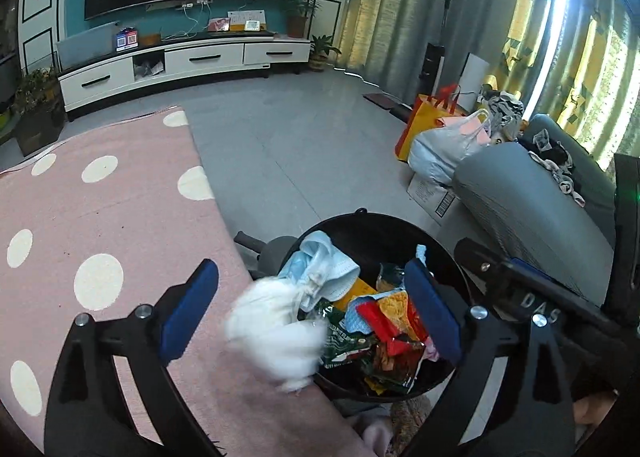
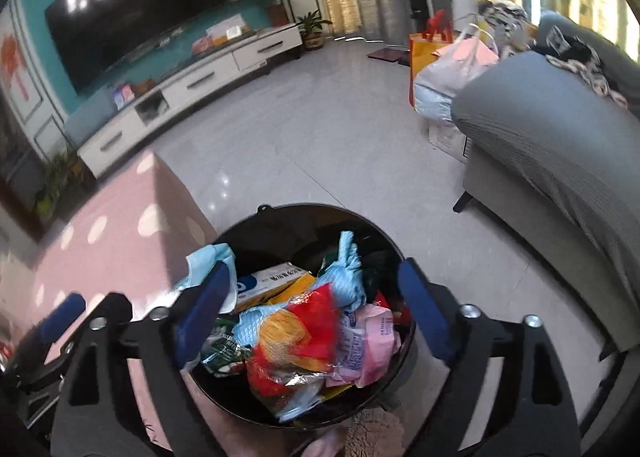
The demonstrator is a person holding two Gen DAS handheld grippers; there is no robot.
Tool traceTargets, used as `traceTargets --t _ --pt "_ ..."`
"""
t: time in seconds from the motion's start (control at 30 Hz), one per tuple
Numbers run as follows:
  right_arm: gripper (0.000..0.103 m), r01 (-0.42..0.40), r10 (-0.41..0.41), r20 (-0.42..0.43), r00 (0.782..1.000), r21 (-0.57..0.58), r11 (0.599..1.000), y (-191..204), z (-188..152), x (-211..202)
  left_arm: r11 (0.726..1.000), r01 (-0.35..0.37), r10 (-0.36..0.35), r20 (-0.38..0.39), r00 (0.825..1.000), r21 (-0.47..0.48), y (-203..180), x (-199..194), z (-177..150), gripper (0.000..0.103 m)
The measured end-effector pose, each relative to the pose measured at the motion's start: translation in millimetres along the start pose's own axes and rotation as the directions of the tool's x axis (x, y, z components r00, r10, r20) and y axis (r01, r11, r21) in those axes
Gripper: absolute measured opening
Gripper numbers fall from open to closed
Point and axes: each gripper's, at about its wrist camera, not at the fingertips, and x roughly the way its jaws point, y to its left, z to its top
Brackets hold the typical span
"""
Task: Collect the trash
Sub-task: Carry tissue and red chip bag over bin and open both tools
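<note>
A black round trash bin (image 1: 440, 253) (image 2: 248, 229) stands on the floor beside a pink dotted table. It holds snack wrappers (image 1: 384, 321) (image 2: 296, 333), blue face masks (image 1: 320, 265) (image 2: 348, 273) and a small box (image 2: 276, 281). A blurred white crumpled tissue (image 1: 276, 333) is in the air between my left gripper's fingers, at the bin's left rim. My left gripper (image 1: 312, 317) is open above the table edge and bin. My right gripper (image 2: 316, 313) is open and empty right above the bin.
The pink table (image 1: 100, 237) with white dots fills the left. A grey sofa (image 2: 560, 145) stands to the right, with bags (image 1: 448, 141) at its far end. A white TV cabinet (image 1: 188, 61) lines the back wall. Grey tiled floor (image 1: 300, 137) lies between.
</note>
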Motion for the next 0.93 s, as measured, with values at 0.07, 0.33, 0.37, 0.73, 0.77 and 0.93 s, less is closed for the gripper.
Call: traceTargets --t 0.07,0.33,0.37,0.73,0.77,0.93 --pt "0.088 -0.005 0.005 0.011 1.0 0.011 1.0 -1.6 -0.2 -5.0 1.0 -0.001 0.001 0.001 1.0 0.003 0.9 -2.9 0.1 0.096" --pt "0.09 0.039 -0.039 0.058 0.998 -0.008 0.999 -2.8 -2.2 -22.4 1.0 -0.001 0.001 0.005 1.0 0.017 1.5 -16.6 -2.2 0.1" --pt "0.09 0.04 -0.039 0.061 0.997 -0.008 0.999 -3.0 -1.1 -23.3 1.0 0.0 0.0 0.001 1.0 0.013 1.8 -17.1 -2.3 0.1" --pt "0.09 0.056 -0.055 0.082 0.995 -0.012 0.998 -1.7 -1.4 -30.9 0.999 0.036 -0.036 -0.022 0.999 -0.005 1.7 -17.2 -5.1 0.1" --pt "0.09 0.058 -0.057 0.079 0.995 -0.014 0.998 -1.3 -1.3 -30.9 0.999 0.041 -0.042 -0.022 0.999 -0.008 1.7 -17.4 -5.0 0.1" --pt "0.09 0.066 -0.064 0.078 0.995 -0.018 0.998 -0.1 -0.8 -31.3 0.999 0.052 -0.053 -0.022 0.998 -0.003 -1.1 -18.1 -4.5 0.1"
